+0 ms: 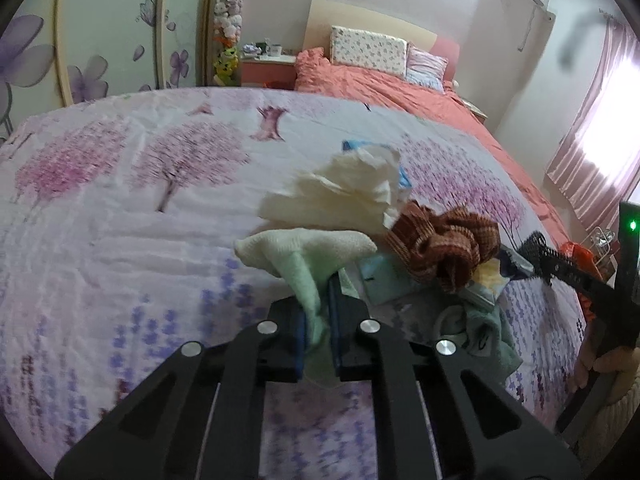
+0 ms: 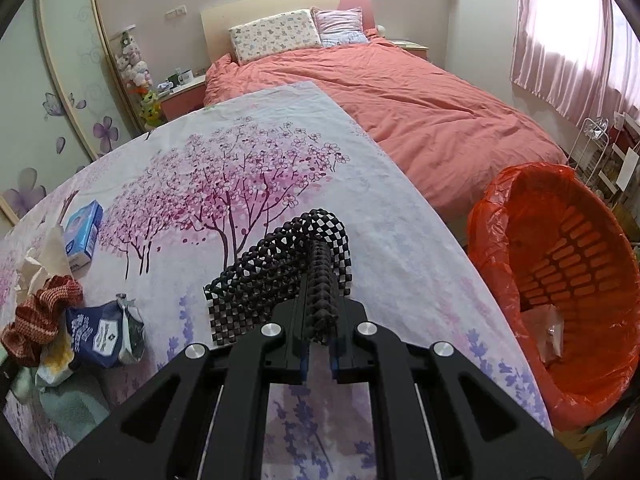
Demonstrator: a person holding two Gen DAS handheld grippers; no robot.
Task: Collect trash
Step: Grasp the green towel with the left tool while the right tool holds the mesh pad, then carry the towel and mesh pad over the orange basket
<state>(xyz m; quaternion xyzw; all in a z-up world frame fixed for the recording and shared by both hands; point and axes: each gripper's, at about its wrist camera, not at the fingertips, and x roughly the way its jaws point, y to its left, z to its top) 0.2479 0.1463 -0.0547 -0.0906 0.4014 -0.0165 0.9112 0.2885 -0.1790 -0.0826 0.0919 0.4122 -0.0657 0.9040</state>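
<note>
With the right gripper (image 2: 318,320) clamped on the black mesh non-slip mat (image 2: 280,276) and the left gripper (image 1: 318,316) pinching the pale green cloth (image 1: 308,252) above the floral-sheeted surface (image 2: 400,264), swing the mat fully over the orange-lined basket's rim (image 2: 480,216) before opening

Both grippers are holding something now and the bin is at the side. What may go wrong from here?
1. The black mesh mat hangs loose from the right gripper; it may catch the rim of the red-lined bin or drag over the table.
2. The left gripper pinches only one fold of the green cloth, so it might slip out.
3. The cloth may not be trash at all.
</note>
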